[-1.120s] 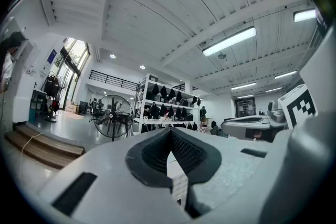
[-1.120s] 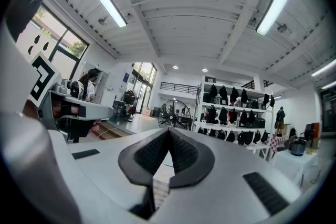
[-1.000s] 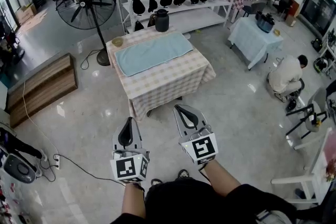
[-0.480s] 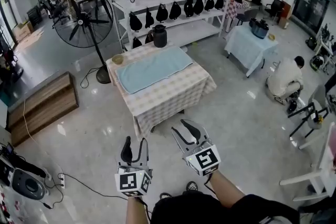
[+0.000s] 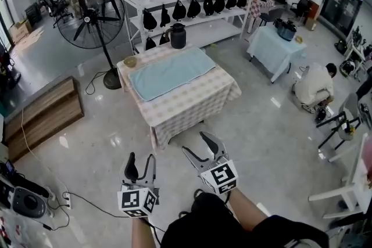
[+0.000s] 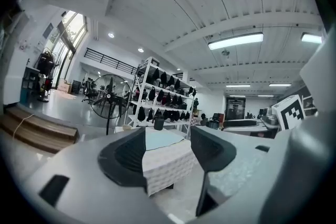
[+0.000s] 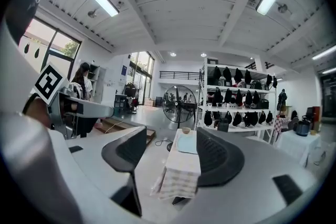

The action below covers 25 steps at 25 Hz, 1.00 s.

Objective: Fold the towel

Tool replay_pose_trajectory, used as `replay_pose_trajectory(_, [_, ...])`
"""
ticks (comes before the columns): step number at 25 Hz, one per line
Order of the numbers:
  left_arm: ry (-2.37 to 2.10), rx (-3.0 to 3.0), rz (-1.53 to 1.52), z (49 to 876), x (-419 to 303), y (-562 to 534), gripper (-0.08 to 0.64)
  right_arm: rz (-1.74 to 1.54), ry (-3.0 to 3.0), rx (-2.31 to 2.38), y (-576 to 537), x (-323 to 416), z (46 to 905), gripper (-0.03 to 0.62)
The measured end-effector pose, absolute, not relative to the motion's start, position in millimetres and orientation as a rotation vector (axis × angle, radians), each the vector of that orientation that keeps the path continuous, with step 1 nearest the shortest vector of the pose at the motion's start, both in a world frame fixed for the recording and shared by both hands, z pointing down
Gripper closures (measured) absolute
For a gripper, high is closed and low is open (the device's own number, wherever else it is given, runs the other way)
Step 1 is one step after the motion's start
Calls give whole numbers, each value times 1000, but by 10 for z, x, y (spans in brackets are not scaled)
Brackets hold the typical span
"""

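Note:
A light blue towel [image 5: 171,71] lies spread flat on a table with a checked cloth [image 5: 192,103], a few steps ahead of me. Both grippers hang in the air short of the table's near edge, over the floor. My left gripper [image 5: 141,164] and my right gripper [image 5: 198,146] point level toward the table; their jaws are opening and nothing is between them. In the left gripper view the towel [image 6: 160,139] and the table [image 6: 167,164] show far off between the jaws. The right gripper view frames the same towel [image 7: 188,144] and table [image 7: 181,176].
A small bowl [image 5: 130,61] sits on the table's far left corner, a black jug [image 5: 178,36] behind it. A standing fan [image 5: 90,15], shelves of black bags [image 5: 192,6], a wooden platform [image 5: 40,116], a second table [image 5: 275,46] and a crouching person [image 5: 314,85] surround it.
Both grippers went from shut to open and sank lower in the head view. The table has come slightly nearer.

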<state>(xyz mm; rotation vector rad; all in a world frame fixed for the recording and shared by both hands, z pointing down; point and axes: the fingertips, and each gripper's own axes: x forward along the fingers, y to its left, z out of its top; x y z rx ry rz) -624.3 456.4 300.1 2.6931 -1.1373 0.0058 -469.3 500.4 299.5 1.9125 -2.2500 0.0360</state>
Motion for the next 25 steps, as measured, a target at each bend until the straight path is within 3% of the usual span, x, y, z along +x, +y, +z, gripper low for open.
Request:
replay_pose_trajectory(12, [-1213, 2648, 26, 3197, -6098, 3343, 310, 52, -2268, 1880, 3705, -4405, 3175, 314])
replay_pose_trajectory(25, [-1240, 2584, 63, 3342, -5263, 1339, 310, 184, -2308, 1740, 1817, -3794, 3553, 314])
